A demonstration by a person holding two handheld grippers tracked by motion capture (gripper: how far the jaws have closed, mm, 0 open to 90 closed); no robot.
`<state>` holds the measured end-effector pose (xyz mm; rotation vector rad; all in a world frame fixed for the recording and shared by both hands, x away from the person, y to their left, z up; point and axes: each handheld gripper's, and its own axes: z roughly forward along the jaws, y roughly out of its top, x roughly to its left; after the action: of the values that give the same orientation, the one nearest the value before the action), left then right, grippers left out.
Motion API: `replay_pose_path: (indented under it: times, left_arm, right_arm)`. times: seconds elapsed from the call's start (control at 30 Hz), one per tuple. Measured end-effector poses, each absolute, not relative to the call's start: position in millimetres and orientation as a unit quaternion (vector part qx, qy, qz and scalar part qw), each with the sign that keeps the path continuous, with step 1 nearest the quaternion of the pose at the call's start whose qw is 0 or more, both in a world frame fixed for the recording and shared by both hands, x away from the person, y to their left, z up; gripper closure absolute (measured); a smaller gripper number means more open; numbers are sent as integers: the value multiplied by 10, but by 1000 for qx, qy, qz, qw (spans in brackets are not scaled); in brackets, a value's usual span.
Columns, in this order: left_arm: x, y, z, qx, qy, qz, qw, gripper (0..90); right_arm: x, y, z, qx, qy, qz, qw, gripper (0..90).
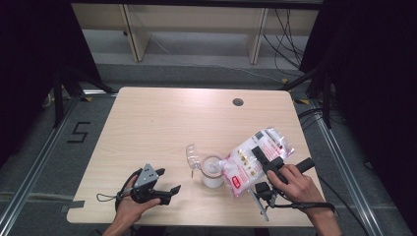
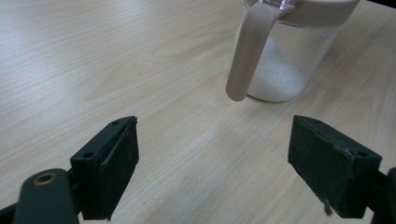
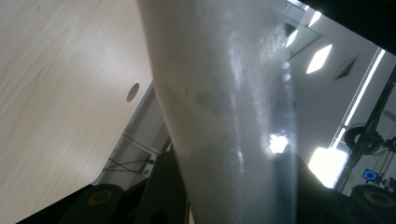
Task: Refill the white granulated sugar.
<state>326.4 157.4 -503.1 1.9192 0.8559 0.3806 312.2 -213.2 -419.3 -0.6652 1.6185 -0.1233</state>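
Your right gripper (image 1: 259, 158) is clamped on a clear bag (image 1: 253, 161) with red and white print, too small to read, tipped with its low end at the jar (image 1: 212, 171) of white powder mid-table. Your left gripper (image 1: 169, 191) sits wide open, holding nothing, just left of the jar. A "5" (image 1: 78, 132) is taped on the floor left of the table (image 1: 162, 118).
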Motion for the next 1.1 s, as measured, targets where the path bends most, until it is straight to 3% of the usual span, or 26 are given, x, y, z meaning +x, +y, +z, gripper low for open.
replay_pose_path:
  times: [1.1]
  left_arm:
    - [3264, 1578, -5028, 787, 351, 157, 482, 160]
  right_arm:
    - [3118, -2134, -4204, -280, 715, -50, 639, 774]
